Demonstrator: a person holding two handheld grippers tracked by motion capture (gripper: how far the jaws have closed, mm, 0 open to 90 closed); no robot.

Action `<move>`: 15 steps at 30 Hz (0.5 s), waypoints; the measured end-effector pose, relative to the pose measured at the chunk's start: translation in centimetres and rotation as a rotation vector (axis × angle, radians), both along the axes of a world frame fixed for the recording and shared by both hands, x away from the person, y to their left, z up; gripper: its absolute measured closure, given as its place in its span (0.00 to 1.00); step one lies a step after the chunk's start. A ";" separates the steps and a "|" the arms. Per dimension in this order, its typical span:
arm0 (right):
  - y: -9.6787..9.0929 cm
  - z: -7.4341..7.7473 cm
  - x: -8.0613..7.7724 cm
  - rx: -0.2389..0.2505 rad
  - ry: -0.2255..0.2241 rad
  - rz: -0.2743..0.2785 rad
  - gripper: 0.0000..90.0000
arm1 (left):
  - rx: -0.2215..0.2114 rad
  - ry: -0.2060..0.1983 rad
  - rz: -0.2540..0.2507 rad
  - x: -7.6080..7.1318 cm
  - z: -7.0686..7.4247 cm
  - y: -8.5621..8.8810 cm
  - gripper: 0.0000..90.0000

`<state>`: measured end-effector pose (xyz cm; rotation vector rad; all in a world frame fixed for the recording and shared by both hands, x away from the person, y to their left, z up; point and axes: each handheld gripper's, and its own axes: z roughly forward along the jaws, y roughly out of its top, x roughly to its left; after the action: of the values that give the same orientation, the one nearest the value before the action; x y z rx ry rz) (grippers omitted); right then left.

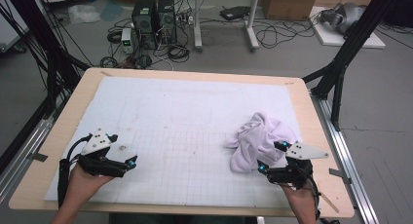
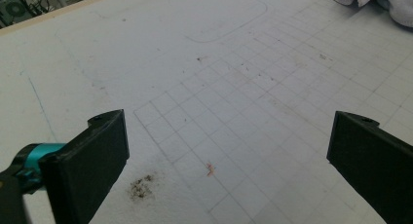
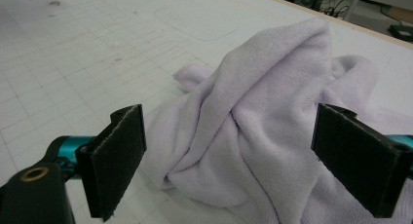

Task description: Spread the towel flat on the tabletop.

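A crumpled pale lilac towel (image 1: 260, 136) lies on the right part of the white gridded mat (image 1: 185, 131). My right gripper (image 1: 271, 157) rests at the towel's near edge, open, jaws wide apart. In the right gripper view the towel (image 3: 263, 131) bulges up just ahead of the right gripper (image 3: 243, 156), and no pad presses on it. My left gripper (image 1: 124, 153) sits open over bare mat at the near left, far from the towel. Ahead of the left gripper (image 2: 229, 160) there is only mat, with a corner of the towel (image 2: 375, 0) at the top right.
The mat covers a wooden table (image 1: 321, 136) with a bare rim all round. A dark smudge (image 2: 141, 186) marks the mat by the left gripper. Black frame legs (image 1: 341, 73), computers (image 1: 153, 19) and cables stand on the floor beyond the table.
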<state>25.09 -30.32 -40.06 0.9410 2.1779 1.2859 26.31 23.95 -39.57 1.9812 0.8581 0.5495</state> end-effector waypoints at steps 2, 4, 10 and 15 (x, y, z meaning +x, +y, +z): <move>-0.1 0.0 0.1 -0.001 -0.003 0.000 0.13 | 0.005 -0.001 -0.001 0.1 0.0 0.0 0.02; -0.2 -0.1 0.1 0.000 -0.004 -0.001 0.13 | 0.003 0.001 0.002 0.1 0.0 0.0 0.02; -0.3 -0.1 0.1 0.005 0.000 -0.004 0.13 | 0.009 0.006 0.001 0.1 -0.1 0.0 0.02; -0.4 -0.1 0.0 0.022 -0.004 -0.004 0.13 | 0.008 0.005 -0.001 0.1 -0.1 0.1 0.02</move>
<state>25.08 -30.72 -40.14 0.9500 2.1619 1.3111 26.42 24.00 -39.68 1.9908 0.8596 0.5483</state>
